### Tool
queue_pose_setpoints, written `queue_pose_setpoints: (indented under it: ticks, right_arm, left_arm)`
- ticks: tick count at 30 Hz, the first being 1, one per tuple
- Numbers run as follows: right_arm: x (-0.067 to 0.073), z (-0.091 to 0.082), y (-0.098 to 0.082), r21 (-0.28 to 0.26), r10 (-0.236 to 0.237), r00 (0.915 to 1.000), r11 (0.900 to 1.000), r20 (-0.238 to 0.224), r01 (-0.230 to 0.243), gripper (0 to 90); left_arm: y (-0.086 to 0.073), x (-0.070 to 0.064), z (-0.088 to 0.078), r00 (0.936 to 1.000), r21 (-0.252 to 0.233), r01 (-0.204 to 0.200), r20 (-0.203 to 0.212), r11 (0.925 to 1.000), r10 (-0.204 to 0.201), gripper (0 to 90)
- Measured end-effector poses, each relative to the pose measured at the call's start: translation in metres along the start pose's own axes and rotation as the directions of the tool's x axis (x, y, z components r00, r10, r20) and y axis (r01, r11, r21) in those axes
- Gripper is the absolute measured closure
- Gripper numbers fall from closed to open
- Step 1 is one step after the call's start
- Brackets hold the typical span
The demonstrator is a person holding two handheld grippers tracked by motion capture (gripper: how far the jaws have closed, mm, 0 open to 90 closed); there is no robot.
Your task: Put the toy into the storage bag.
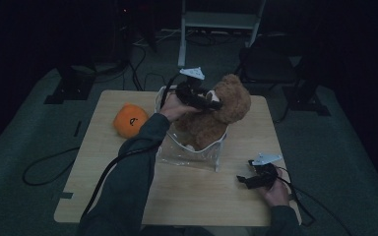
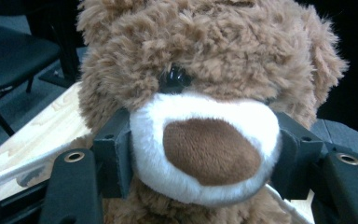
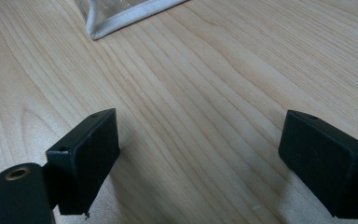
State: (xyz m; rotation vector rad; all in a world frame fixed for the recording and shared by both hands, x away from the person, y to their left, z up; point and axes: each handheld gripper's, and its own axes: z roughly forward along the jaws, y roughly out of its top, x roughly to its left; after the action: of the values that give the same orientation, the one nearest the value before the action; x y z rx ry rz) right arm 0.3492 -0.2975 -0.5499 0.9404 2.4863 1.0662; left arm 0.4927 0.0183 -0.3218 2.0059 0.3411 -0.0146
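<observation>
Brown teddy bear [image 2: 205,70] has its white muzzle clamped by the left hand-held gripper [image 2: 205,154]; the right hand-held gripper [image 3: 200,158] gapes empty.

bear's legs: sunk in the clear bag [image 1: 191,152], blurred through its wall.
bear's ears: cut off at the top edge in my left gripper view.
my forearms: cut off at the near edge.

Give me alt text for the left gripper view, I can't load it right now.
A brown teddy bear faces the camera at close range, its white muzzle squeezed between the two black jaws of the left hand-held gripper. Behind it at left are the light wooden table and a dark chair.
</observation>
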Motion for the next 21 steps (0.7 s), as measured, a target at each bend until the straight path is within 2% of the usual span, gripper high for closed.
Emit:
queue_pose_setpoints:
  ticks: [4, 13, 21]
  right_arm:
    - [0.0000, 0.0000, 0.0000, 0.000, 0.000, 1.0000, 1.000, 0.000, 0.000, 11.4]
    - [0.0000, 0.0000, 0.0000, 0.000, 0.000, 1.0000, 1.000, 0.000, 0.000, 11.5]
    - [0.0000, 0.0000, 0.0000, 0.000, 0.000, 1.0000, 1.000, 0.000, 0.000, 11.4]
  left_arm:
    - [-0.0002, -0.0002, 0.0012, 1.0000, 0.021, 0.004, 0.006, 0.9998, -0.004, 33.5]
    - [-0.0009, -0.0007, -0.0004, 0.9999, 0.014, 0.003, -0.012, 0.9999, -0.003, 32.5]
    - [-0.0012, 0.0001, 0.0014, 0.9998, 0.023, 0.021, -0.004, 0.9995, -0.021, 30.1]
